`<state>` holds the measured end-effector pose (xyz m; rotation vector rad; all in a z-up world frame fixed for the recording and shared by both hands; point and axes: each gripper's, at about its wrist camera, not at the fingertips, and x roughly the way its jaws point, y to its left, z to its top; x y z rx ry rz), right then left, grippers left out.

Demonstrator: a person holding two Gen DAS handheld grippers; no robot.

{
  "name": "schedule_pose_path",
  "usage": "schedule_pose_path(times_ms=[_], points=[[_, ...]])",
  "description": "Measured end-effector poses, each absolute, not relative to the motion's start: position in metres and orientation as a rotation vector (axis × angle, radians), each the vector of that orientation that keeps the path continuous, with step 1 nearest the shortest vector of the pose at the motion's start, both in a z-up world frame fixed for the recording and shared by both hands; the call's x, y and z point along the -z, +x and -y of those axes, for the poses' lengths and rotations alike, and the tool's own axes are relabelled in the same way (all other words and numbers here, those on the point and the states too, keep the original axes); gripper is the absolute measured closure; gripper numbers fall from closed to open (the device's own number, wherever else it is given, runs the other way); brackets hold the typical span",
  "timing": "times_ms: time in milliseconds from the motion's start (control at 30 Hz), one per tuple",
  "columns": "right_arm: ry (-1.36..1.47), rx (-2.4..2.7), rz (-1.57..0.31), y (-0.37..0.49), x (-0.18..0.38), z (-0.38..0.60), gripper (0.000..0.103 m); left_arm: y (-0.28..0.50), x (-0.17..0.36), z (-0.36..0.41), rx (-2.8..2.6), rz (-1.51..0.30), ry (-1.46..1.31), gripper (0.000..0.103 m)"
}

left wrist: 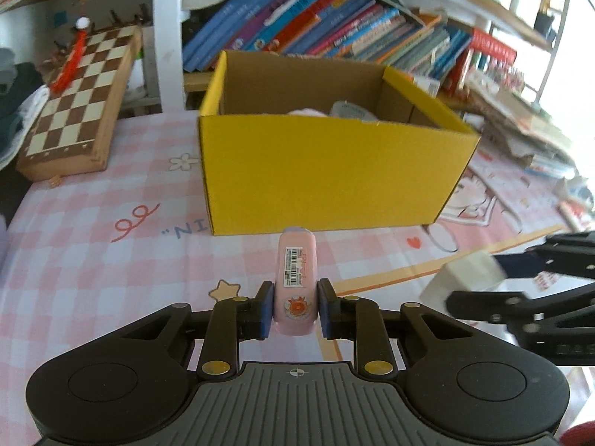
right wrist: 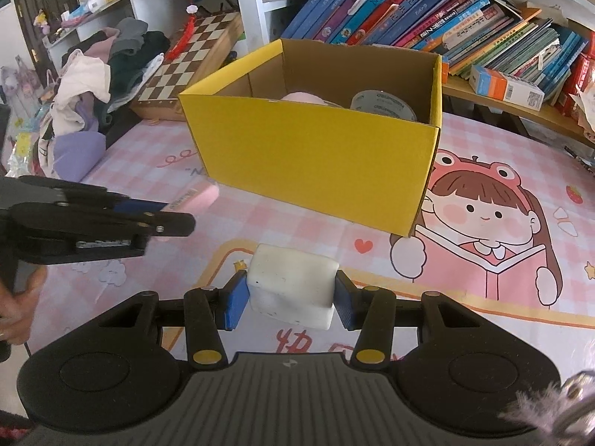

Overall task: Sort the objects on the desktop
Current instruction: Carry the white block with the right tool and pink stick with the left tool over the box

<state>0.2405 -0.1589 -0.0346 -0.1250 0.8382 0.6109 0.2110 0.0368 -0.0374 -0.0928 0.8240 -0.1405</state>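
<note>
Blocking the way ahead: yellow box point(left wrist: 327, 171) standing close.
Leaving bare surface point(left wrist: 111, 267) lying open leftward, toward chessboard point(left wrist: 74, 111).

**Both grippers closed on a load, angled downward**

The left gripper point(left wrist: 295, 312) points forward and down. Its blue pads point(left wrist: 266, 310) press both sides of a narrow pink item point(left wrist: 296, 282) that projects ahead of the fingertips.

The right gripper point(right wrist: 291, 297) holds the same downward angle. Its jaws stand wider, clamped on a white block point(right wrist: 292, 290).

A hand point(right wrist: 16, 308) grips the left gripper's handle, at the left of the right gripper.
</note>
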Motion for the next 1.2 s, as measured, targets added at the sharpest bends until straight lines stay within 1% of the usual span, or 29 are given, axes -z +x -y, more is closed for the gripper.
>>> schedule_pose_path(times_ms=[267, 533, 967, 1200], points=[[-0.107, -0.607, -0.801, 0.234, 0.020, 0.159, 0.058, 0.192, 0.011, -0.043, 0.157, -0.758, -0.142, 0.080], [-0.097, -0.589, -0.749, 0.238, 0.000, 0.164, 0.058, 0.195, -0.014, -0.043, 0.178, -0.684, -0.132, 0.080], [-0.110, -0.604, -0.603, 0.281, -0.047, 0.164, 0.058, 0.233, -0.049, -0.030, 0.206, -0.586, -0.061, 0.080], [-0.172, -0.620, -0.547, 0.318, -0.059, 0.154, 0.058, 0.268, -0.054, -0.030, 0.188, -0.578, -0.043, 0.080]])
